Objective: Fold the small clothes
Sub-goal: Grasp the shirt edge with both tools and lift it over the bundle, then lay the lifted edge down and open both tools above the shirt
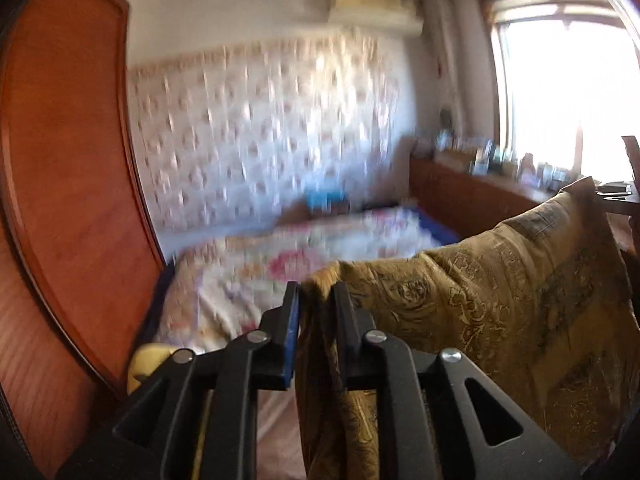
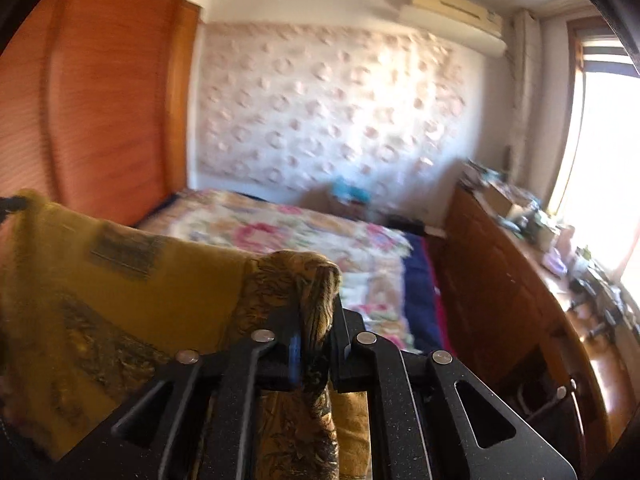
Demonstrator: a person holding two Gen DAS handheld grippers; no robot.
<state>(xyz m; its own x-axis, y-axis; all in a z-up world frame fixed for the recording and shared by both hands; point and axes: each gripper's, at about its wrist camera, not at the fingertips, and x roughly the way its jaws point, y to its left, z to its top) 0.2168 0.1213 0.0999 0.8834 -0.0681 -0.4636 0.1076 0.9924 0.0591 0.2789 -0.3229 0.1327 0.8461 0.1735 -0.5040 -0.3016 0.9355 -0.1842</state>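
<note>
Mustard-gold cloth [image 1: 500, 300] printed with dark brown paisley scrollwork, plainer yellow on its reverse side with a small grey checked patch. Black left gripper [image 1: 316, 300] and black right gripper [image 2: 316, 316], each with a blue pad on one finger and silver rivets. Floral bedspread [image 2: 320, 236] in pink, white and yellow, edged navy. Orange-brown wooden wardrobe [image 2: 100, 92]. Pale pink rosette-patterned wall covering [image 2: 328, 112].

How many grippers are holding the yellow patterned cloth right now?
2. The left gripper pinches one bunched end of the yellow patterned cloth; the right gripper pinches the other end, the cloth stretched between them above the bed.
</note>
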